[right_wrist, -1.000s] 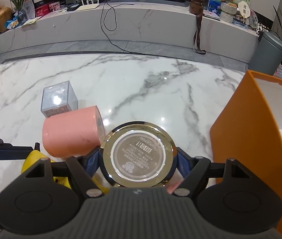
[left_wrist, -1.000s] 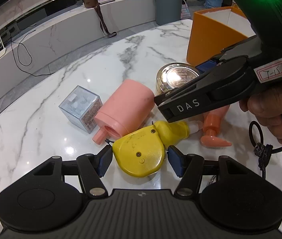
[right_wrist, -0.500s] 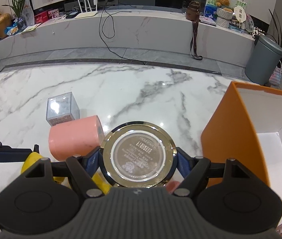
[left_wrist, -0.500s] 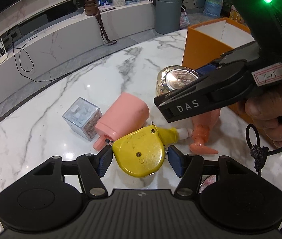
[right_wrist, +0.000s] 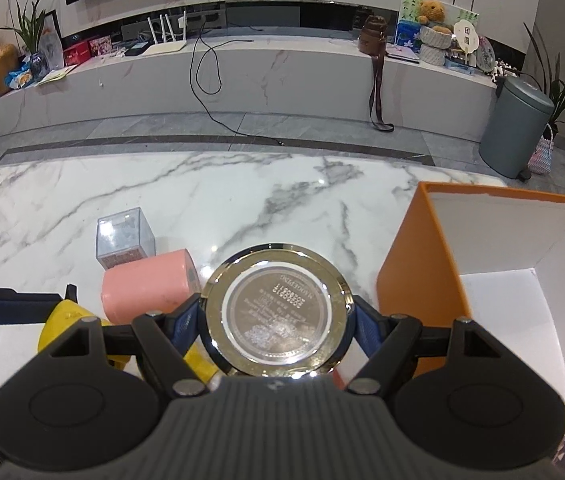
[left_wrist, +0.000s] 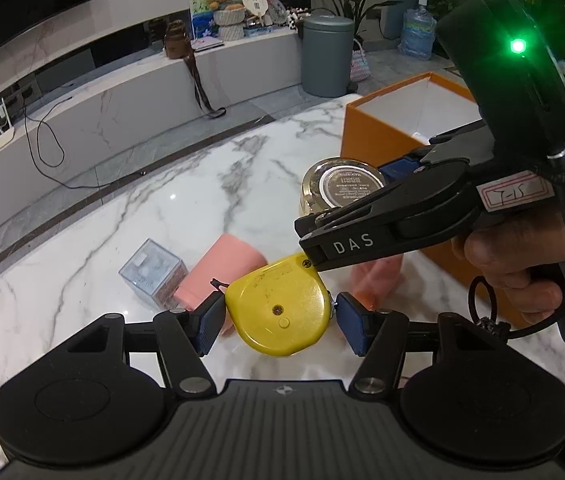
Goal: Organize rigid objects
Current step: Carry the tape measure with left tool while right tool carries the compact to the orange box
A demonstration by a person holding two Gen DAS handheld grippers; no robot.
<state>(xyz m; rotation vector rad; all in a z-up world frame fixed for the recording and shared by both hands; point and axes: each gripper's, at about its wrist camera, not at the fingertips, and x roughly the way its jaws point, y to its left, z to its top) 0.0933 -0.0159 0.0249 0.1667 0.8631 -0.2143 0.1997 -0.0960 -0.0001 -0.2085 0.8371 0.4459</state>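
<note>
Above the marble table point(right_wrist: 242, 200), both my grippers have come up since a second ago: the pink cylinder point(left_wrist: 226, 268) and the clear cube point(left_wrist: 154, 276) sit lower and smaller in my left wrist view than they did, and the orange box point(right_wrist: 414, 280) now shows its open white inside to my right wrist camera. I judge that both pickups are done and the carry to the box is under way.

My left gripper point(left_wrist: 278, 316) is closed on the yellow tape measure point(left_wrist: 282, 312), its blue pads pressed on the case from either side, jaws set partway to fit its width. The tape measure hangs clear of the table, in front of the pink cylinder.

My right gripper point(right_wrist: 276, 320) is clamped on the round jar point(right_wrist: 276, 312) with the shiny metal lid, pads on its flanks, jaws a little wider than my left. The jar is in the air just beside the near orange wall of the box, not yet over the opening. A pink bottle point(left_wrist: 378, 280) is blurred beneath my right gripper, still on the table.

Next, I think, the jar needs lifting over that wall.
</note>
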